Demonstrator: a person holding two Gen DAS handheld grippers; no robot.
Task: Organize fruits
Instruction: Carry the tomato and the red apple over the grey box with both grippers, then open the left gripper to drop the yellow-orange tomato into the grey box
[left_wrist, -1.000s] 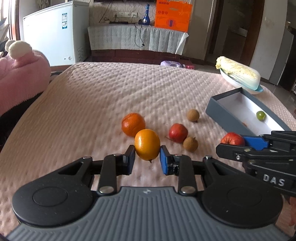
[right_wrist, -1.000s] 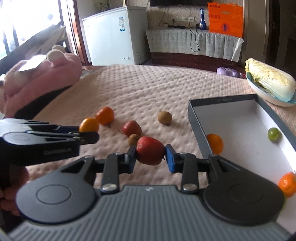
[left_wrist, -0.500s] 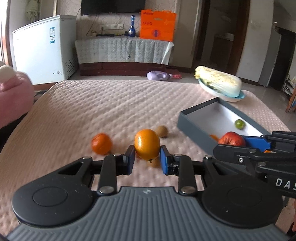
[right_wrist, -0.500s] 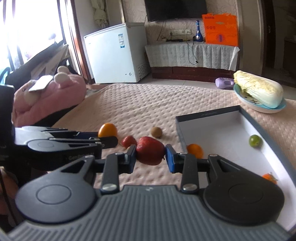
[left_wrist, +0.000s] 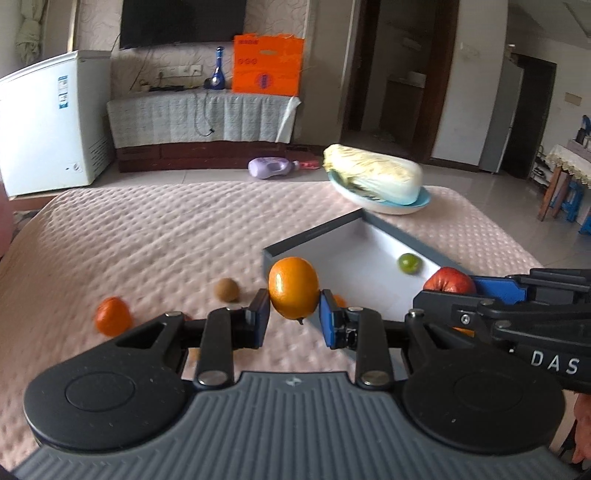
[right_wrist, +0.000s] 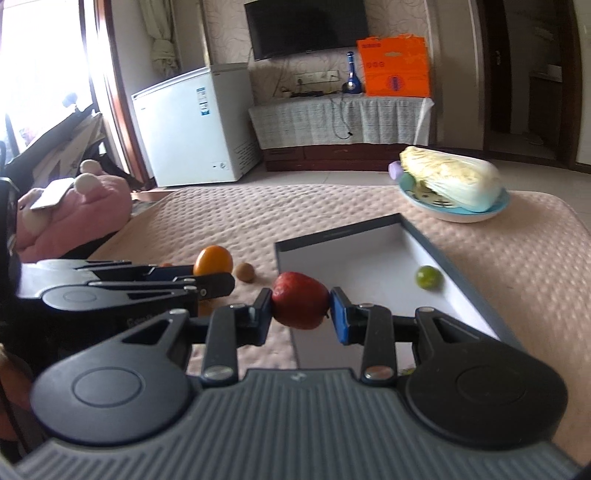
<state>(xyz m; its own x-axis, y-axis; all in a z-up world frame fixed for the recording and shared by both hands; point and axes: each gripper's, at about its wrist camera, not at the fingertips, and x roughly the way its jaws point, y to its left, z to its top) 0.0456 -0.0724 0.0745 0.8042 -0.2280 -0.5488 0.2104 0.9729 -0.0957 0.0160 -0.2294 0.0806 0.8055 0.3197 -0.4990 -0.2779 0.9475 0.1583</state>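
- Jaws of the left gripper (left_wrist: 294, 319) are clamped on a smooth, glossy orange (left_wrist: 293, 287), one blue pad on each side of it; the fruit is oval with a small dark stem nub at its lower end, and it hangs in the air just in front of the near corner of the box (left_wrist: 314, 235).
- Jaws of the right gripper (right_wrist: 301, 313) are pressed against a dark red apple (right_wrist: 301, 300), squat and dull-skinned, carried above the near left corner of the same box.
- Each gripper shows in the other's view: the right one comes in from the right edge of the left wrist view with the apple at its tip, the left one from the left edge of the right wrist view with the orange.
- That box is shallow, grey outside and white inside, lying on a pink quilted bed (left_wrist: 147, 229).
- One small green fruit (right_wrist: 428, 277) lies inside the box by its right wall; a sliver of something orange shows beside the left gripper's right pad, too hidden to name.
- On the quilt to the left of the box: one small round brown fruit (left_wrist: 226, 290) and one tangerine (left_wrist: 113, 316), blurred, well apart from each other.
- One napa cabbage (left_wrist: 373, 174) lies on a pale blue dish (left_wrist: 413, 206) beyond the box's far end.
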